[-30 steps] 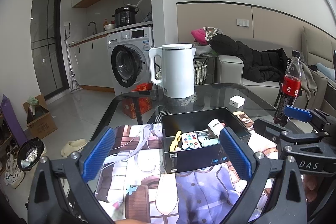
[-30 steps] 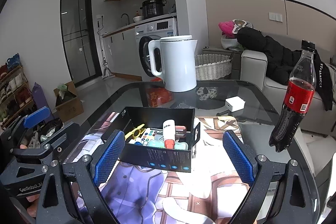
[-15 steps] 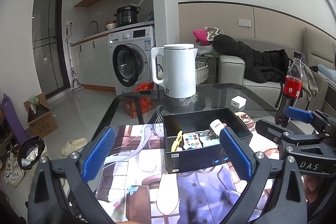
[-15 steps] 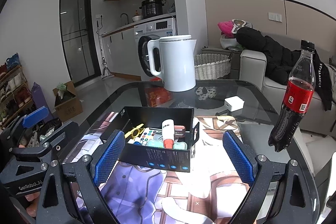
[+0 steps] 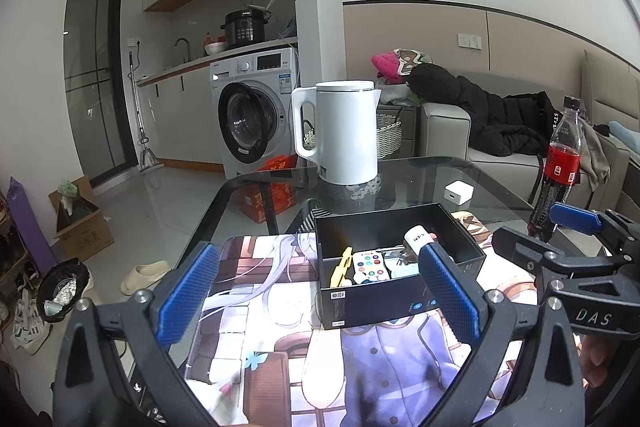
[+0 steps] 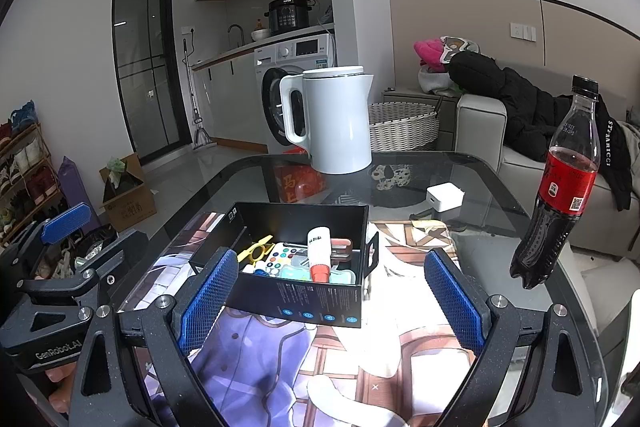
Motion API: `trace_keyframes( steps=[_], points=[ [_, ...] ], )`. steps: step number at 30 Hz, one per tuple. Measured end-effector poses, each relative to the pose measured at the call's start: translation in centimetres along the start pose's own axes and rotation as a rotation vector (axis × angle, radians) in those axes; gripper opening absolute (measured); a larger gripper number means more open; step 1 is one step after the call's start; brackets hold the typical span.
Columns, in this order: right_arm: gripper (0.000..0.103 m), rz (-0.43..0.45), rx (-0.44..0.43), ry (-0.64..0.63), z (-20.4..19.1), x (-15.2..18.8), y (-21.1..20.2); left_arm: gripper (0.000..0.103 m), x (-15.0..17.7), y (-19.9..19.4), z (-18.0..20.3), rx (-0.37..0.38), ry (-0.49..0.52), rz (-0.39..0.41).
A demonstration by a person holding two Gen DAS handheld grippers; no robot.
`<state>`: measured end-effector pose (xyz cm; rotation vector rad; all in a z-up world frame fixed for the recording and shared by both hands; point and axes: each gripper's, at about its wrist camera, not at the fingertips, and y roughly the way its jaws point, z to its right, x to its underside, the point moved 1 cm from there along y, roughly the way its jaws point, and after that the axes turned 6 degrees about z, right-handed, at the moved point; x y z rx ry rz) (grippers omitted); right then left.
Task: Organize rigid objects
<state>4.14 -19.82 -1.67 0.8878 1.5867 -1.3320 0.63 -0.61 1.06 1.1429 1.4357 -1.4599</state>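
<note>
Both grippers, left (image 5: 318, 293) and right (image 6: 332, 291), hang spread wide and empty above the mat, black box (image 6: 304, 303) between them already holding the small items, so sorting looks about done; next probably the white charger (image 6: 444, 197).

A black open-topped box (image 6: 304, 303) sits upright on the printed mat (image 6: 256, 359) covering the near part of the table (image 6: 480, 187). Inside lie a white tube with a red cap (image 6: 319, 254), tilted against the contents, a yellow plastic piece (image 6: 256, 247) at the left end, a white card of coloured dots (image 5: 370, 264) and a pale teal item (image 6: 296, 271).
</note>
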Motion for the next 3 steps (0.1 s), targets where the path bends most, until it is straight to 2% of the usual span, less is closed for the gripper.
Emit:
trace_keyframes(
  steps=[3],
  points=[
    [0.096,0.0,0.001,0.0,-0.04,-0.02,-0.02,0.101,0.03,0.05,0.09,0.001,-0.001,-0.003]
  ],
)
